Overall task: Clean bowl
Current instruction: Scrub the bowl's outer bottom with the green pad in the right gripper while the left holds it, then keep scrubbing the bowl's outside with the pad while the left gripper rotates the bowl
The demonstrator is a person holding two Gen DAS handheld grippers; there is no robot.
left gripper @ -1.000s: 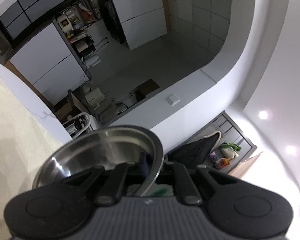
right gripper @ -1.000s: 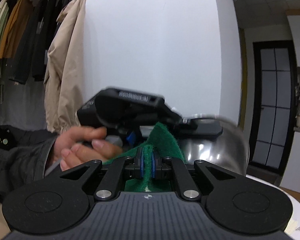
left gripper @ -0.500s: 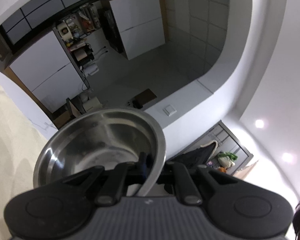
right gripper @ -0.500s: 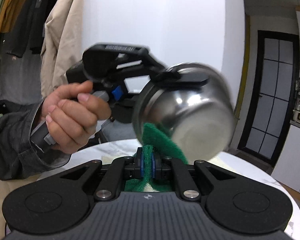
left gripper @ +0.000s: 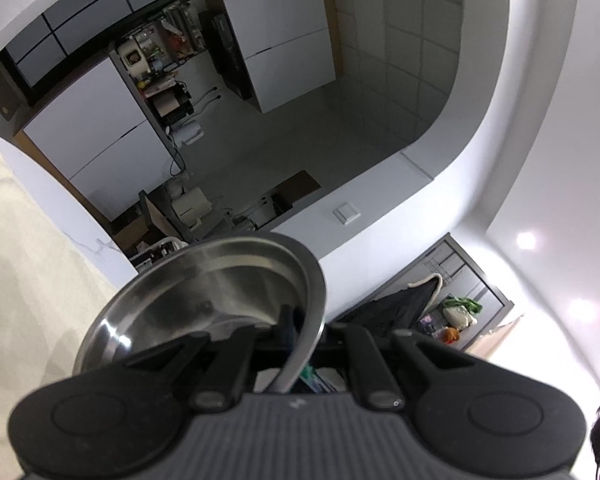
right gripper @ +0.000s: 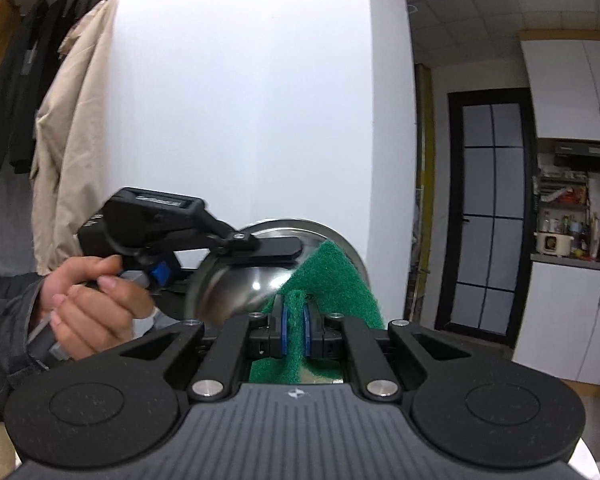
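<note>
White wall, a rack of hanging coats (right gripper: 60,120) and a kitchen doorway frame a bowl-scrubbing moment held in mid-air. Nearest the right-wrist camera, the right gripper (right gripper: 295,330) has its jaws closed on a folded green scouring pad (right gripper: 332,284), whose free flap stands up ahead of the jaws and lies against the steel bowl (right gripper: 240,292). Just beyond, to the left of those jaws, the left gripper (right gripper: 260,246) is clamped on the bowl's rim, carried by a person's hand (right gripper: 92,300) in a dark sleeve. From the left-wrist view, the left gripper (left gripper: 300,334) has one finger inside the rim and one outside, with the bowl (left gripper: 204,304) tilted ahead and to the left of the jaws; a cream cloth-like surface (left gripper: 24,272) lies farther left.

Judged from this, the scrub is under way. Doing it well likely means keeping the rim pinch firm so the bowl cannot pivot, pressing the pad's flat face rather than its edge against the steel, and sweeping in arcs while turning the bowl to reach unscrubbed metal. A thin, smooth rim could slip under hard pressure.
</note>
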